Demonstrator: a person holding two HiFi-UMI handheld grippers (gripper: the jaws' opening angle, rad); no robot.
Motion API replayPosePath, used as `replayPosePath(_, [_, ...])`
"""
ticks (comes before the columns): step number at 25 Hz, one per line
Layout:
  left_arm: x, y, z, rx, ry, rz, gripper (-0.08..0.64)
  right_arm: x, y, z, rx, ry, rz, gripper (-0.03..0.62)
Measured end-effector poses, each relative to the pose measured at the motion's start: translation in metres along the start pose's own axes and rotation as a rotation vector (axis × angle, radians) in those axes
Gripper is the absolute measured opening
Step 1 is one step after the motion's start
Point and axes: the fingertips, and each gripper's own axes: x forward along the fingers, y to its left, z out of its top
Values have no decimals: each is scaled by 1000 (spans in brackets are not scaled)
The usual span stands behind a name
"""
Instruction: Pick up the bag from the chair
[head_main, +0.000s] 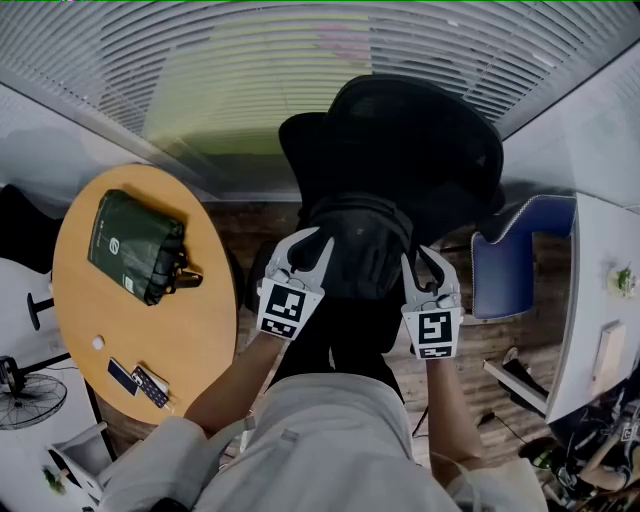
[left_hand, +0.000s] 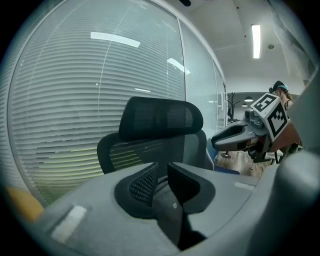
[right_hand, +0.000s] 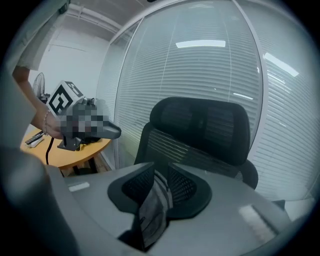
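Observation:
A black bag (head_main: 358, 248) hangs between my two grippers in front of the black mesh office chair (head_main: 420, 140). In the head view my left gripper (head_main: 303, 252) grips the bag's left side and my right gripper (head_main: 428, 268) its right side. In the left gripper view the left gripper (left_hand: 161, 176) is shut on dark bag fabric (left_hand: 171, 216), with the chair's backrest (left_hand: 160, 120) behind it. In the right gripper view the right gripper (right_hand: 161, 181) is shut on a grey-black fold of the bag (right_hand: 150, 215). The chair seat is hidden under the bag.
A round wooden table (head_main: 205, 330) stands at the left with a dark green pouch (head_main: 135, 245) and small items on it. A blue chair (head_main: 510, 265) and a white desk (head_main: 600, 300) are at the right. A blinds-covered glass wall (head_main: 250, 70) runs behind the chair.

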Motion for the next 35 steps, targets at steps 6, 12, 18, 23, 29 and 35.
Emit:
replayPosePath(6, [17,11,-35,17,59,13,66,19,0,-29,-8,49,12,97])
replayPosePath(12, [34,19,-70,-4,139,9,77,36,-1,-52,-17,91,22,104])
replayPosePath(18, [52,24,-95,5,191,3,92,53,-4,-75,-16,134,36,115])
replayPosePath(23, [65,35,-118,22,238,14,92,67,-4,-94,-19,171,43,121])
replayPosePath(29, [85,39,-143,25,294,1,123,84,-7,-118,-29,225,57,133])
replayPosePath(35, [102,44,-164,36,359,-12,141,101,-8,-148,-17,297,69,147])
